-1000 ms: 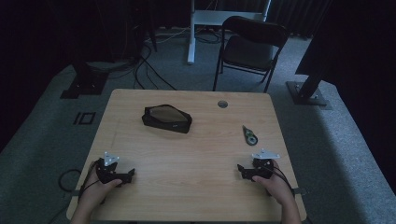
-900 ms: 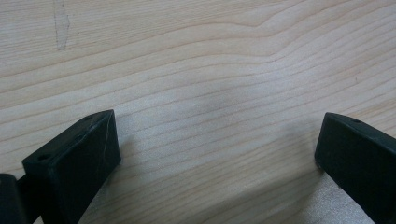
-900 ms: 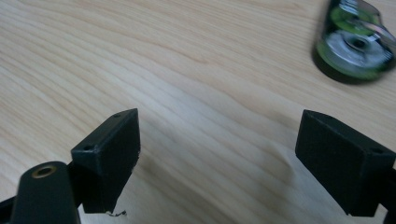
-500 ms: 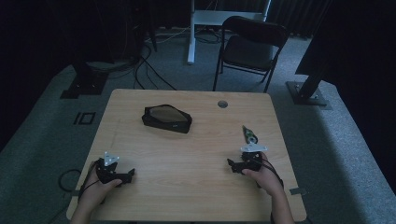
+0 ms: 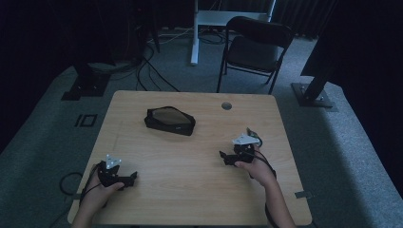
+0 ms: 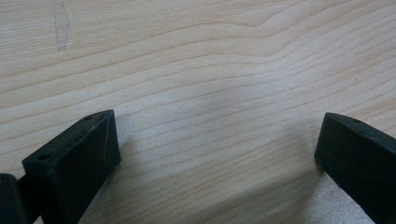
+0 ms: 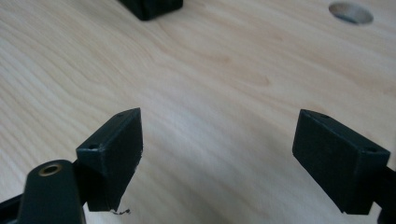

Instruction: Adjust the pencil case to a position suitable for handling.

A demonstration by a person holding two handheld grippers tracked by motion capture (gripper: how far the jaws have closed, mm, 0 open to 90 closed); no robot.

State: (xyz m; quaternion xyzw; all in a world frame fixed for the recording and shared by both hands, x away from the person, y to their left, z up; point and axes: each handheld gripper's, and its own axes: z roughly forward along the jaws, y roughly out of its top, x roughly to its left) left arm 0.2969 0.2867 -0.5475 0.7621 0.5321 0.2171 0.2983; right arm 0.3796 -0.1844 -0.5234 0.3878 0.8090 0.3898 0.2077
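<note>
The right gripper (image 5: 225, 157) has its jaws spread wide and empty. The small dark object (image 5: 253, 136), perhaps a tool, lies just behind it on the far side, nearer this hand than the left gripper (image 5: 133, 176), likewise spread.

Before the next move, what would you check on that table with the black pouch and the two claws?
1. Left claw open, nothing between its jaws: ok.
2. Right claw open and holding nothing: ok.
3. Black pouch lies free on the table, apart from both claws: ok.
4. Small dark-green object sits just beyond the right claw; whether they touch: cannot tell.
5. Bare wood between right claw and pouch, nothing in the way: ok.
6. Whether the pouch's zip is open: cannot tell.
</note>
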